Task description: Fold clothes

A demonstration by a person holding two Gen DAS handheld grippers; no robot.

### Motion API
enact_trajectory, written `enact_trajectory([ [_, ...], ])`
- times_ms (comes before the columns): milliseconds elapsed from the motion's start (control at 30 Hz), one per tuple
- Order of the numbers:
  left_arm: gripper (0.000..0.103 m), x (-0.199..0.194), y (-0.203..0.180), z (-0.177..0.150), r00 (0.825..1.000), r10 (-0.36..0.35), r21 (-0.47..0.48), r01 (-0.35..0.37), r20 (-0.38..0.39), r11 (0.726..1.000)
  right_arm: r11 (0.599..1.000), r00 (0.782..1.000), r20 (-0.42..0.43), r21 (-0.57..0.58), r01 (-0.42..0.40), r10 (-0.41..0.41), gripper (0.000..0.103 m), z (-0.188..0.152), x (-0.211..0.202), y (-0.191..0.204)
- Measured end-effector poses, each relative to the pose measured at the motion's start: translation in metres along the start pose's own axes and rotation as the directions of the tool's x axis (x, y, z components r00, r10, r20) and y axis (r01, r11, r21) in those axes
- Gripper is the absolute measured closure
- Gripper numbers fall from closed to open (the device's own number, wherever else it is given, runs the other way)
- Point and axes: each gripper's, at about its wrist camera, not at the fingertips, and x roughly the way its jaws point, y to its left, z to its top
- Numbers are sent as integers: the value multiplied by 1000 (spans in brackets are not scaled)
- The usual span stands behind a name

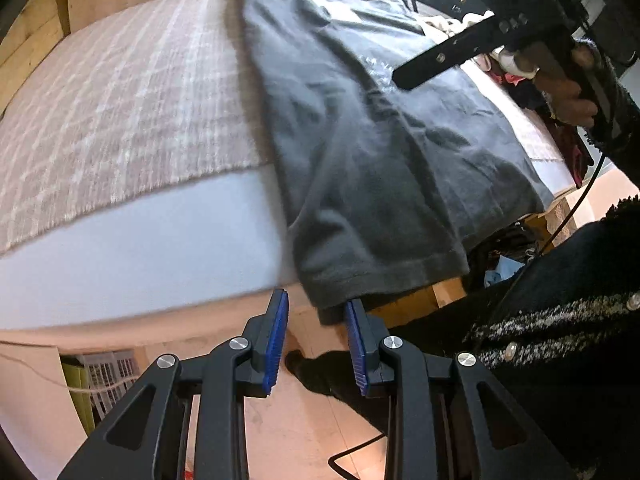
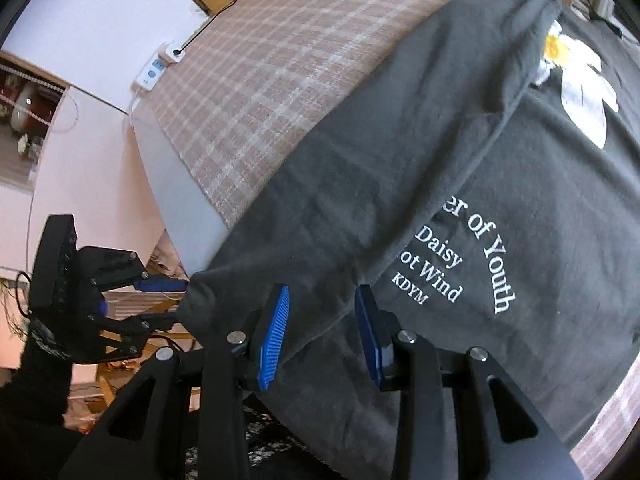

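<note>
Right now the dark grey T-shirt (image 1: 360,152) lies along the bed (image 1: 120,100), its long axis running away from the left tongs (image 1: 316,344), hem overhanging the near edge. Left tongs stand apart beside the hem corner, holding nothing. Right tongs (image 2: 322,332) stand apart above a fold edge, gripping nothing.

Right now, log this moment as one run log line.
phase: folding start | garment: dark grey T-shirt flat on bed | left hand-held gripper: open at hem corner | right hand-held gripper: open over folded edge
</note>
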Motion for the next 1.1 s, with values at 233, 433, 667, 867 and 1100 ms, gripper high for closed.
enact_trajectory([
  [233, 99, -6, -3, 3, 998, -15, 18, 14, 53, 1000, 998, 999, -22, -41, 38, -39, 69, -1, 10, 1],
  [433, 99, -15, -17, -6, 998, -30, 28, 28, 55, 999, 998, 997, -61, -27, 49, -50, 69, -8, 23, -6],
  [667, 98, 5, -20, -21, 998, 23, 60, -19, -61, 998, 991, 994, -67, -105, 84, -91, 69, -11, 17, 8],
  [867, 97, -16, -31, -18, 998, 57, 112, -53, -32, 992, 997, 994, -75, -36, 74, -77, 69, -18, 16, 6],
  [1100, 93, -6, -37, 6, 999, 54, 158, -54, 4, 986, 998, 997, -66, -36, 48, -50, 86, -23, 25, 11],
])
